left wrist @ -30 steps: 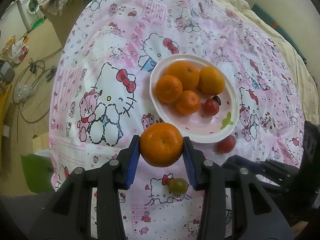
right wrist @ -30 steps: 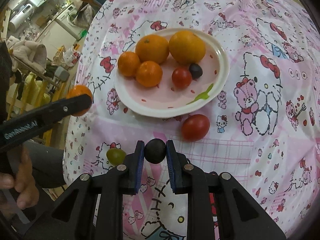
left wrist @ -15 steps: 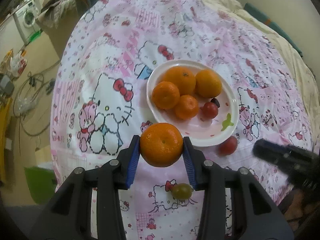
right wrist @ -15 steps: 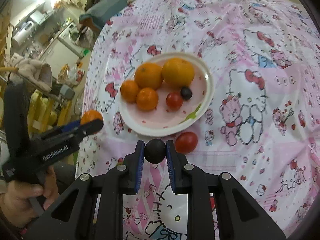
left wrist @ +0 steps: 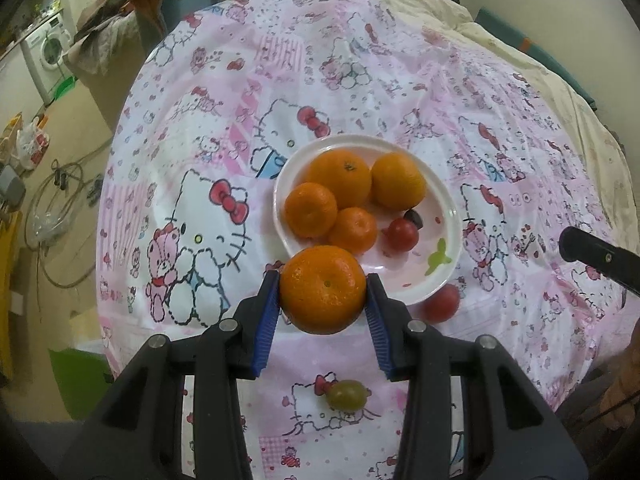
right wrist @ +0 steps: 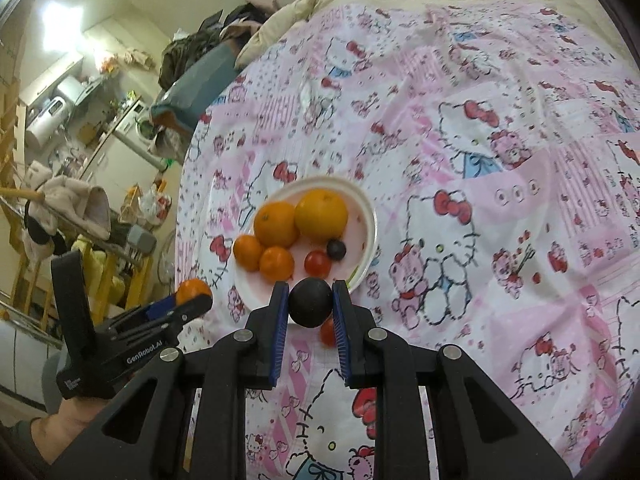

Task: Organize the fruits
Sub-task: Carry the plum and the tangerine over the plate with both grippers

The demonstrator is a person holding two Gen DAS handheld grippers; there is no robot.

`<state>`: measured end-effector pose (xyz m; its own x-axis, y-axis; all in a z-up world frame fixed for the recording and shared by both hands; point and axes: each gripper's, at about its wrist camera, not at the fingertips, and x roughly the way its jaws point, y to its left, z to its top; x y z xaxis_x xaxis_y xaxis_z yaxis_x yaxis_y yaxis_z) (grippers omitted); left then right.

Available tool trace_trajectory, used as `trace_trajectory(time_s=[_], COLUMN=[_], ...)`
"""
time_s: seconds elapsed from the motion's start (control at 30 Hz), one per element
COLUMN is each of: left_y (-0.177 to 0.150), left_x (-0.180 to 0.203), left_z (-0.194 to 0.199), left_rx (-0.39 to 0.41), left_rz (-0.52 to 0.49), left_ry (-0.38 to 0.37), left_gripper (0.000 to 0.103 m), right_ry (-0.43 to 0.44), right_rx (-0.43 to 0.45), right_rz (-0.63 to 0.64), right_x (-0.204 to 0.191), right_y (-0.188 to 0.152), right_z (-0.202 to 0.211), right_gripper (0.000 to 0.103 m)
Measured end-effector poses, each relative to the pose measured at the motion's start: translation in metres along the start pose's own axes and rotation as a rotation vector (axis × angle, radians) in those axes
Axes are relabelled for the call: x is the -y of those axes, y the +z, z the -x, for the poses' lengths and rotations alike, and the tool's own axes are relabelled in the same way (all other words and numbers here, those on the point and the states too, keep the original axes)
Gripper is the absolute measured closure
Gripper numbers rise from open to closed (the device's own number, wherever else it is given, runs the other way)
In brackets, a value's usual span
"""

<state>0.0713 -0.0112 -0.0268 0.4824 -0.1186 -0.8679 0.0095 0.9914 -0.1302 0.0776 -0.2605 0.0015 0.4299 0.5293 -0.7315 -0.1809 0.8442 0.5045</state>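
My left gripper (left wrist: 323, 292) is shut on an orange mandarin (left wrist: 322, 289), held above the near rim of the white plate (left wrist: 448, 200). The plate carries several oranges (left wrist: 340, 178), a red cherry tomato (left wrist: 401, 233) and a dark grape (left wrist: 414, 218). My right gripper (right wrist: 310, 309) is shut on a dark round grape (right wrist: 310, 307), raised over the plate's (right wrist: 370, 216) near edge. A red tomato (left wrist: 440, 303) lies on the cloth beside the plate, and a green grape (left wrist: 346, 394) lies nearer me. The left gripper (right wrist: 188, 302) with its mandarin shows at the left of the right wrist view.
A round table under a pink cartoon-cat cloth (left wrist: 224, 128) holds everything. Bedding (left wrist: 520, 52) lies behind it. On the left, the floor has cables (left wrist: 52, 200), a washing machine (left wrist: 44, 52) and clutter. A hand (right wrist: 68, 420) holds the left gripper.
My right gripper has risen and pulled back with the dark grape, so the plate looks smaller and farther. The left gripper has stayed almost in place with the mandarin.
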Motion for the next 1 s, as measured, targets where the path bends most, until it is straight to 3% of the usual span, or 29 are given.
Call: trace_trajectory(time_s=[0.3,0.6,1.0], left_y=[0.037,0.068,0.062], left_x=[0.0,0.003,0.053], left_z=[0.011,-0.013,-0.066], left_rx=[0.028,-0.006,-0.107], left_rz=[-0.013,-0.029,-0.165], left_ry=[-0.013,-0.033,-0.082], left_gripper=[0.066,0.066,0.065], right_ry=[-0.004,0.026,0.035], right_rx=[0.016,-0.047,-0.187], right_rz=[0.013,-0.021,-0.079], right_x=[0.009,0.023,0.038], right_y=[0.028,0.05,0.053], right_z=[0.003,-0.032,-0.1], right_gripper=[0.08,0.08,0.08])
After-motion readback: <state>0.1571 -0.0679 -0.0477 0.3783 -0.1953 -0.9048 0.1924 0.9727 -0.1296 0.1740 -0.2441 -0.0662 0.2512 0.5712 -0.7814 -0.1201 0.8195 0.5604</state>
